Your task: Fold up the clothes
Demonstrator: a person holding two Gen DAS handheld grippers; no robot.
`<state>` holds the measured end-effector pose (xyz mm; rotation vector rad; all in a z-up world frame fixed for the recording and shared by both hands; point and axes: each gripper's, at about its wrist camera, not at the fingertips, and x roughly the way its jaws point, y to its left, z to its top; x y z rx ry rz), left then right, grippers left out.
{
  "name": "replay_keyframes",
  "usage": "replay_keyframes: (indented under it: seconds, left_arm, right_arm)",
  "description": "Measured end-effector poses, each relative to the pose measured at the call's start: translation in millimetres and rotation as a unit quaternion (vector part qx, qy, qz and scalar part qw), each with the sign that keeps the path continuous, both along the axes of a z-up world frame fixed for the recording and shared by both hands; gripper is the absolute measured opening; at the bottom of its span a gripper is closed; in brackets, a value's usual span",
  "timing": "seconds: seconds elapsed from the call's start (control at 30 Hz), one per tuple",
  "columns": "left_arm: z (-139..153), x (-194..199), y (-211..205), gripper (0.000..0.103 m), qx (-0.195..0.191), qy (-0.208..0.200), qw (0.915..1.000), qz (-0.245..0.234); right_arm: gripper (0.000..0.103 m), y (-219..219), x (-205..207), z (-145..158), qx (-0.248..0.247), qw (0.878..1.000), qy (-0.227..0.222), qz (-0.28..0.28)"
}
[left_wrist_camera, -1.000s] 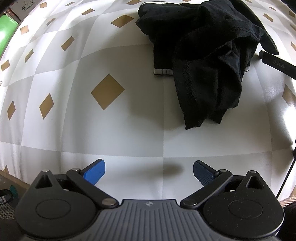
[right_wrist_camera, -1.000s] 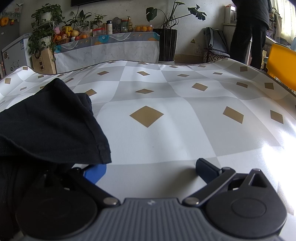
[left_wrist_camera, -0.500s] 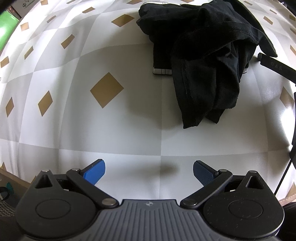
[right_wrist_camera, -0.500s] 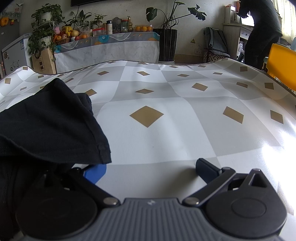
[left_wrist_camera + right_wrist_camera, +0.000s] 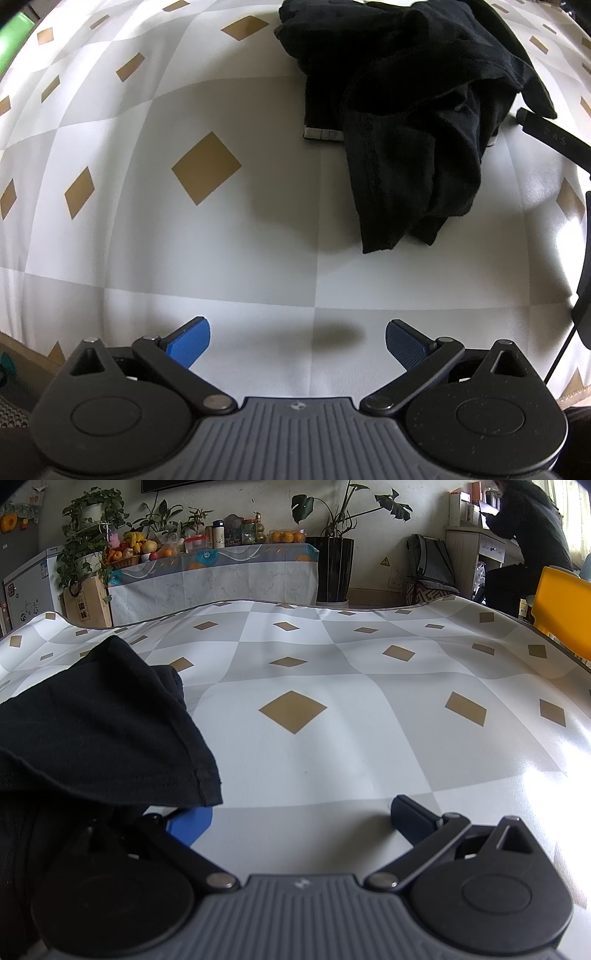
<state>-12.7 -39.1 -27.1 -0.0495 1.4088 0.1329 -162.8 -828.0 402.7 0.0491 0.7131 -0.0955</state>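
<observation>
A crumpled black garment (image 5: 417, 110) lies heaped on the checked tablecloth at the upper right of the left wrist view. My left gripper (image 5: 297, 345) hovers open well short of it, nothing between its blue pads. In the right wrist view the same black garment (image 5: 96, 731) fills the left side, and a hemmed corner of it drapes over the left finger. My right gripper (image 5: 303, 823) is open, resting low over the table, with only tablecloth between its fingers. The right gripper's dark body (image 5: 550, 136) shows at the right edge of the left wrist view.
A grey-and-white tablecloth with tan diamonds (image 5: 369, 746) covers the table. A small pale flat object (image 5: 322, 133) pokes out from under the garment. Beyond the far edge stand a yellow chair (image 5: 565, 609), a seated person (image 5: 528, 542), plants and a sideboard (image 5: 218, 572).
The left wrist view has shifted slightly, with the garment sitting a little nearer and lower. The right gripper has stayed still. The person in the background has bent down and sat.
</observation>
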Motion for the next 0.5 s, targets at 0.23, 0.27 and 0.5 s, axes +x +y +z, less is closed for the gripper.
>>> replay_keyframes:
  seconds: [0.23, 0.27, 0.5]
  left_arm:
    - [24, -3, -27, 0.102, -0.009, -0.005, 0.9999, -0.002]
    - [27, -4, -31, 0.102, -0.009, -0.005, 0.9999, -0.003]
    - [51, -9, -60, 0.102, -0.012, 0.0, 0.9999, 0.0]
  right_arm:
    - [0.103, 0, 0, 0, 0.0, 1.0, 0.0, 0.0]
    - [0.103, 0, 0, 0, 0.0, 1.0, 0.0, 0.0]
    - [0.103, 0, 0, 0, 0.0, 1.0, 0.0, 0.0]
